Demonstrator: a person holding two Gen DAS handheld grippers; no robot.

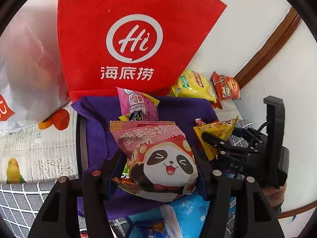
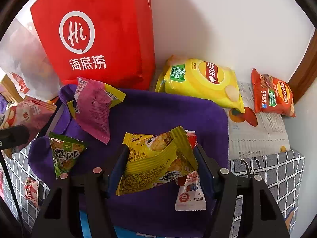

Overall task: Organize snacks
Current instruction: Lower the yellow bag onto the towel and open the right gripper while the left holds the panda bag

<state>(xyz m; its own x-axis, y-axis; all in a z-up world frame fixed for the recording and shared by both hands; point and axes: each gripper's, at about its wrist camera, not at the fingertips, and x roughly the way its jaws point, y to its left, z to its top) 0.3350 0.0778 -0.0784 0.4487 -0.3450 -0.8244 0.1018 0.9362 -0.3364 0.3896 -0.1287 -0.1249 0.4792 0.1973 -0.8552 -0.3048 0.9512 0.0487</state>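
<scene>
My left gripper (image 1: 158, 170) is shut on a pink panda snack bag (image 1: 160, 158), held above a purple cloth-lined tray (image 1: 95, 138). The bag also shows at the left of the right wrist view (image 2: 29, 115). My right gripper (image 2: 160, 164) is shut on a yellow snack packet (image 2: 152, 158) over the same purple tray (image 2: 158, 115); it shows in the left wrist view (image 1: 216, 138) too. A magenta packet (image 2: 93, 107), a green packet (image 2: 65, 152) and a small white candy packet (image 2: 189, 194) lie on the tray.
A red Haidilao bag (image 2: 99, 39) stands against the wall behind the tray. A yellow Lay's bag (image 2: 202, 83) and an orange Lay's bag (image 2: 273, 97) lie at the back right. A white plastic bag (image 1: 23, 75) is at left. A blue packet (image 1: 190, 214) lies below my left gripper.
</scene>
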